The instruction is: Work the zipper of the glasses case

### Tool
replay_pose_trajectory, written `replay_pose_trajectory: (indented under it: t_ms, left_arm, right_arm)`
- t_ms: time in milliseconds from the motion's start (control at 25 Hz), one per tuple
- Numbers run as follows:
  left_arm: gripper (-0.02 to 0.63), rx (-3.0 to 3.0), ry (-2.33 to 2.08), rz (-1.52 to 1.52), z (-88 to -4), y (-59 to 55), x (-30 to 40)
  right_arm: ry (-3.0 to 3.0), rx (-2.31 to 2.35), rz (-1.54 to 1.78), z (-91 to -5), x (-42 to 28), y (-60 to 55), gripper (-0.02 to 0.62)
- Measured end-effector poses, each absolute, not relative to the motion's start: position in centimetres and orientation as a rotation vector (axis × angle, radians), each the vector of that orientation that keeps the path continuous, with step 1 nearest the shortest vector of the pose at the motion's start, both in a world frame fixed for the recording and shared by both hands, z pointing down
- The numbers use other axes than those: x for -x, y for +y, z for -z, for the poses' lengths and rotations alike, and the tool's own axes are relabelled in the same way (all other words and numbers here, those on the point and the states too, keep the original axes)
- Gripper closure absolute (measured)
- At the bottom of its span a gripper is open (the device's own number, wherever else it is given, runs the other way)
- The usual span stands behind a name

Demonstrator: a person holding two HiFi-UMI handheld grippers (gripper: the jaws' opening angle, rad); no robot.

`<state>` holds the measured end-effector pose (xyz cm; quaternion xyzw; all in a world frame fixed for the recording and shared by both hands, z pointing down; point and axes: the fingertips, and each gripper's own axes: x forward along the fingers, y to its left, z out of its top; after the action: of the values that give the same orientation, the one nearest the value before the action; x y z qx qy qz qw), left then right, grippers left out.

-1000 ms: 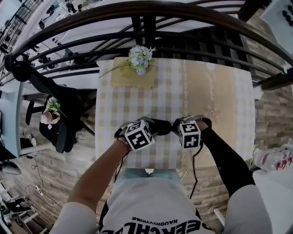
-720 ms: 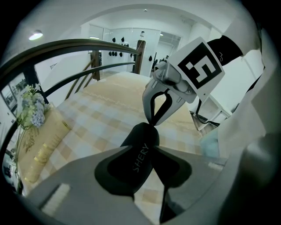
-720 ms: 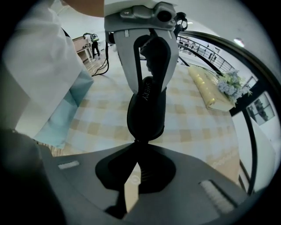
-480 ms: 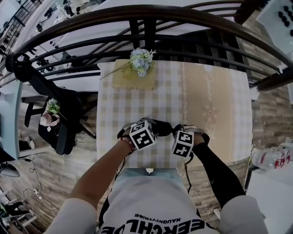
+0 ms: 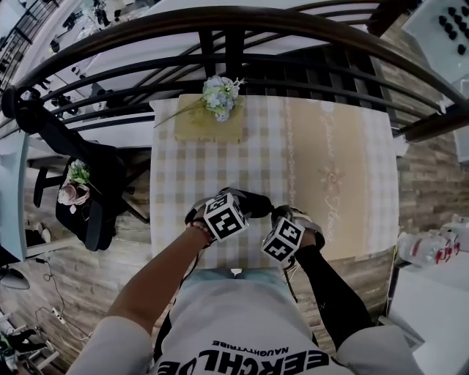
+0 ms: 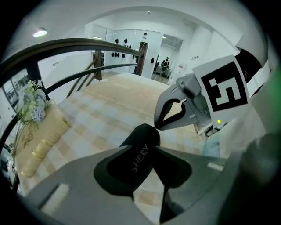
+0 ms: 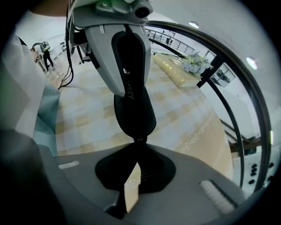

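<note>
A black glasses case hangs above the near edge of the checked tablecloth, held between both grippers. My left gripper is shut on the case across its body, where pale lettering shows. My right gripper is shut on the small zipper pull at the case's rounded end. In the left gripper view the right gripper pinches the case's far tip. In the head view the left gripper and the right gripper sit close together, their marker cubes hiding the jaws.
A pale blue flower bunch lies on a yellow cushion at the table's far side. A dark curved railing runs behind the table. A chair with flowers stands left, and bottles stand at the right.
The right gripper has rolled and its marker cube has slid down and left, nearer the left gripper. The left gripper and the case have stayed put.
</note>
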<state>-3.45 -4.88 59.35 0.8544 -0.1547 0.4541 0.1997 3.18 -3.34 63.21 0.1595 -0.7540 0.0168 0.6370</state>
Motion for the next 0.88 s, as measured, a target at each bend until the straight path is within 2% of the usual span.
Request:
replay_pose_trajectory:
  t_ms: [520,720,880]
  left_arm:
    - [0.471,-2.407,-0.474,-1.165,-59.0,-5.5,3.4]
    - [0.510,-2.399,-0.514,-1.112,-58.2,-5.9,2.7]
    - [0.509,-2.405,-0.472,-1.134,-58.2,-5.9,1.6]
  right_arm:
    - [-1.893,-0.628,-0.407,-62.8,-2.1,-1.8,0.566]
    - [-1.902,-0.761,-0.398,-62.1,-4.2,-5.0,0.566]
    - [-1.896,-0.815,-0.308,-61.4,-6.2,-9.7,0.566]
